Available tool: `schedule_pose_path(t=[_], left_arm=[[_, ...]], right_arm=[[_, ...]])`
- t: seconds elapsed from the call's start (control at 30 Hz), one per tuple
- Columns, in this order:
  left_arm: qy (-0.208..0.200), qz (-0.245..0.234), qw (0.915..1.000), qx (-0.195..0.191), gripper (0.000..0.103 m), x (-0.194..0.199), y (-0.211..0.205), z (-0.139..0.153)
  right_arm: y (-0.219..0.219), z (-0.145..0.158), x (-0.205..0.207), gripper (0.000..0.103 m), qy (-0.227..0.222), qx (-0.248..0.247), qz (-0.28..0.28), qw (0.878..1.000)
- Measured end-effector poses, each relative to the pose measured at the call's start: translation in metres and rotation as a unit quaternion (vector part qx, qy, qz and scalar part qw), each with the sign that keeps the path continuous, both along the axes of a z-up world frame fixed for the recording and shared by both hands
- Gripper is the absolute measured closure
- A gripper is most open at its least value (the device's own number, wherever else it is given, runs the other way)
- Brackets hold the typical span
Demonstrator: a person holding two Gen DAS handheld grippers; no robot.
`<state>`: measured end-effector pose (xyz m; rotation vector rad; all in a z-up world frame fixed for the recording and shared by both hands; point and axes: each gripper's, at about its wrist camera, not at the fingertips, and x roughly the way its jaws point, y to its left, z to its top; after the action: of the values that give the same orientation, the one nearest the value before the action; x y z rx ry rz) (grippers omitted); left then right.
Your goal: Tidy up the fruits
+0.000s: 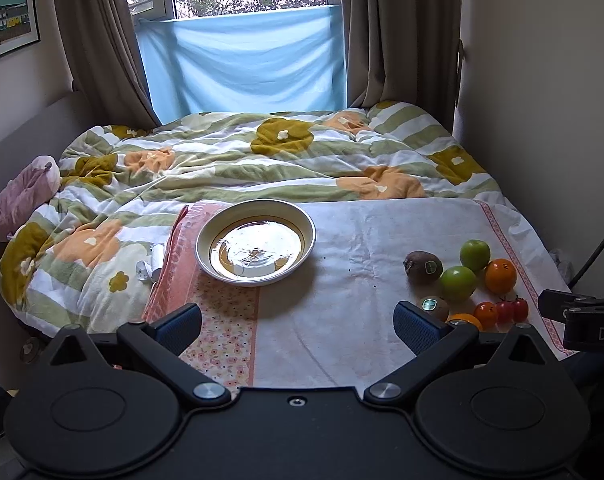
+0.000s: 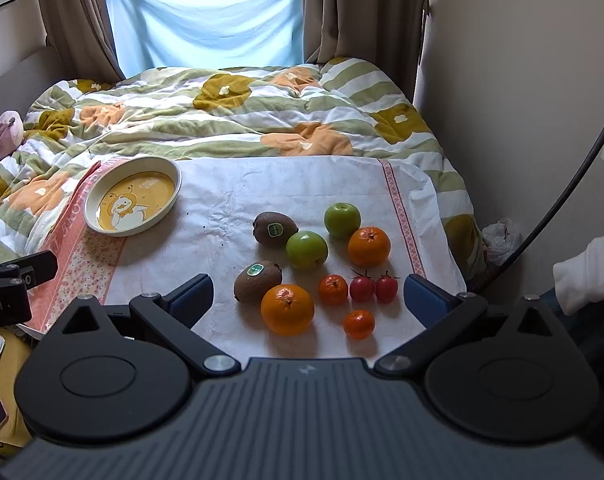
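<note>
Fruit pile sits under the right tool, dish off to the left

Right tool (image 2: 308, 294) spread wide, empty, nearest large orange (image 2: 287, 309) just ahead between its fingers; left tool (image 1: 297, 322) likewise released, facing the empty dish (image 1: 256, 242) (fruit well right of it), all on a cloth on the bed

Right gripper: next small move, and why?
Probably lower the right gripper, jaws open, onto the large orange nearest it. All the fruit lies loose on the cloth, and the bowl holds none.
</note>
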<state>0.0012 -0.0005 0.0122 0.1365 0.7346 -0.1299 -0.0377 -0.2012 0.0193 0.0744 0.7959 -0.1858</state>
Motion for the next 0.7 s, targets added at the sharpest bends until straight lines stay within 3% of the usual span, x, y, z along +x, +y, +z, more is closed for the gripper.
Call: schedule_pose_path(t=[0.7], left_arm=[[0.002,-0.024,0.9996,-0.017,0.0,0.007,-0.019,-0.002]], right_arm=[[-0.03,-0.011,-0.006,0.0,0.004,0.005,0.003,1.0]])
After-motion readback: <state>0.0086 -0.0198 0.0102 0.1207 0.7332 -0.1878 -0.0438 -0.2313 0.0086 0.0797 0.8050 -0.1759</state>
